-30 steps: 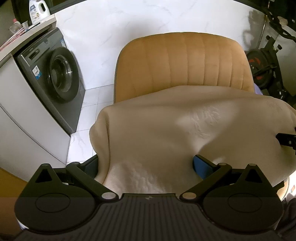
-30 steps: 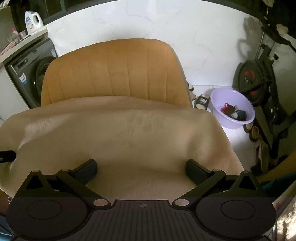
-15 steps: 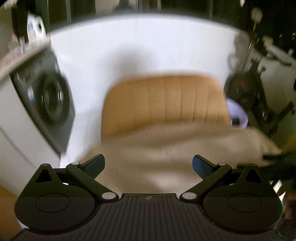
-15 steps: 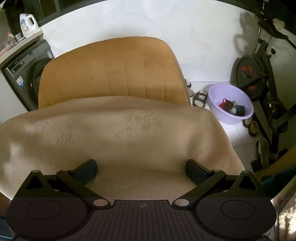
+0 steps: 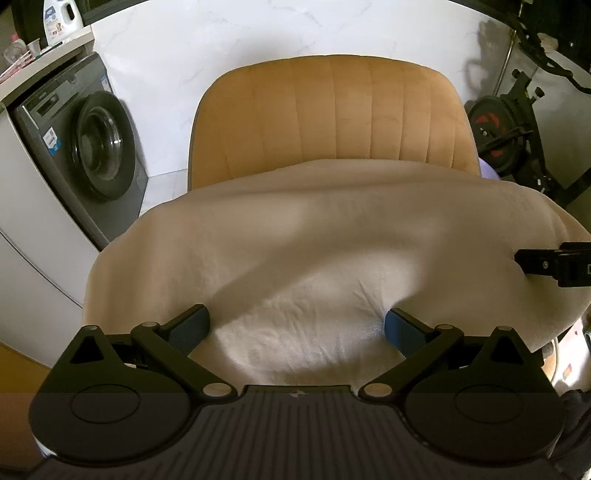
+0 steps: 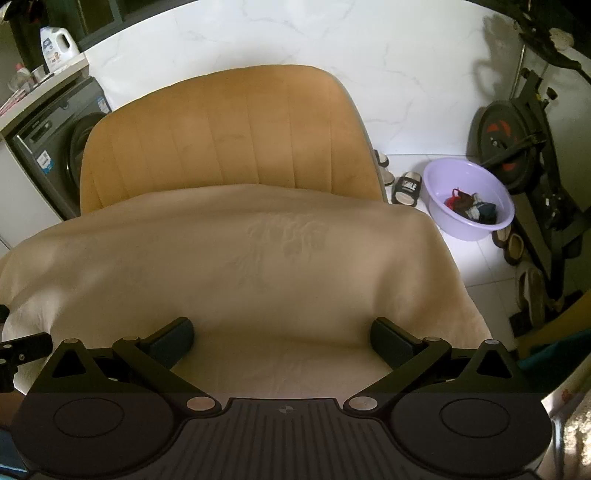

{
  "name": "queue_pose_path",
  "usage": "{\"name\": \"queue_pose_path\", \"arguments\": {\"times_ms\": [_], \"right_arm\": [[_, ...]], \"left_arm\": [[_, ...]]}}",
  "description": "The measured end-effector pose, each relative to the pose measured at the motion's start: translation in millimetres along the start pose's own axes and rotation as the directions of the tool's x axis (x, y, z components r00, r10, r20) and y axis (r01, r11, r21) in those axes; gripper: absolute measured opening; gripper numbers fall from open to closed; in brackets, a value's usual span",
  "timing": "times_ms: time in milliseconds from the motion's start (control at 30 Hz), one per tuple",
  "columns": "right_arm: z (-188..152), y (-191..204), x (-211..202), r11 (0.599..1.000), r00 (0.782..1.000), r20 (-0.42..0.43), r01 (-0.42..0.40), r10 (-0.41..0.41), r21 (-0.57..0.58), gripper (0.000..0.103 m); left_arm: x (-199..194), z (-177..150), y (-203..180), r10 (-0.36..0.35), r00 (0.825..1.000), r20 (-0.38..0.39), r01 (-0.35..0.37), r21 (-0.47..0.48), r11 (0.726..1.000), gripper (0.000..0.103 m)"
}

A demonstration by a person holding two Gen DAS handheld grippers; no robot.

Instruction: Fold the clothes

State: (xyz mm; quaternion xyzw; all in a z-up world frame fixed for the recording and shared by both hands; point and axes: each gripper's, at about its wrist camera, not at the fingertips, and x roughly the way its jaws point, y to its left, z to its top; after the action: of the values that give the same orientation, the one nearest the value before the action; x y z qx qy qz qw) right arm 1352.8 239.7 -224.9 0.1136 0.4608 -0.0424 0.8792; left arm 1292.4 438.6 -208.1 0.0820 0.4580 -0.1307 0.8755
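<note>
A cream towel-like cloth (image 5: 332, 240) lies spread over the seat of an orange-brown chair (image 5: 332, 114) and hangs over both sides. My left gripper (image 5: 297, 328) hovers open over its near left part, nothing between the fingers. My right gripper (image 6: 282, 338) is open above the near right part of the cloth (image 6: 258, 266). The right gripper's finger (image 5: 543, 262) shows at the right edge of the left wrist view; the left gripper's finger (image 6: 22, 347) shows at the left edge of the right wrist view. The chair back (image 6: 229, 136) stands upright behind the cloth.
A grey washing machine (image 5: 81, 147) stands to the left with a detergent bottle (image 5: 61, 16) on the counter above. On the tiled floor at the right are a lilac basin (image 6: 469, 199) holding small clothes, slippers (image 6: 406, 188) and an exercise bike (image 6: 517, 140).
The left gripper swung back and up with motion blur half a second ago, then returned over the cloth's near left. The right gripper barely moved. Both stayed open.
</note>
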Motion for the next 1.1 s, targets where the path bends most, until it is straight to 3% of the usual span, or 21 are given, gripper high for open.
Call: {"name": "queue_pose_path", "arguments": {"times_ms": [200, 300, 400, 567, 667, 900, 1100], "right_arm": [[2, 5, -2, 1.000, 1.000, -0.002, 0.006, -0.006, -0.019, 0.102], [9, 10, -8, 0.995, 1.000, -0.019, 0.023, -0.025, -0.098, 0.102], [16, 10, -24, 0.989, 1.000, -0.029, -0.013, 0.009, -0.146, 0.102], [12, -11, -68, 0.993, 0.994, 0.110, -0.006, 0.019, -0.118, 0.102], [6, -28, -85, 0.994, 0.993, 0.117, -0.008, 0.021, -0.108, 0.102], [-22, -69, -151, 0.998, 0.989, 0.146, -0.031, 0.038, -0.053, 0.102], [-52, -76, -171, 0.999, 0.992, 0.122, -0.020, 0.023, -0.027, 0.102]], "left_arm": [[2, 7, -6, 0.039, 0.999, -0.026, -0.039, -0.001, 0.999, 0.103], [0, 7, -10, 0.067, 0.997, -0.033, -0.067, -0.016, 0.998, 0.103], [-7, 9, -8, 0.068, 0.997, -0.043, -0.070, -0.054, 0.996, 0.103], [-38, 3, -14, 0.012, 0.999, -0.045, -0.021, -0.185, 0.983, 0.103], [-62, -9, -25, -0.027, 0.999, -0.031, 0.019, -0.244, 0.970, 0.103], [-126, -29, -65, 0.044, 0.999, -0.005, -0.044, -0.240, 0.970, 0.103], [-155, -49, -80, 0.166, 0.985, 0.054, -0.157, -0.146, 0.977, 0.103]]}}
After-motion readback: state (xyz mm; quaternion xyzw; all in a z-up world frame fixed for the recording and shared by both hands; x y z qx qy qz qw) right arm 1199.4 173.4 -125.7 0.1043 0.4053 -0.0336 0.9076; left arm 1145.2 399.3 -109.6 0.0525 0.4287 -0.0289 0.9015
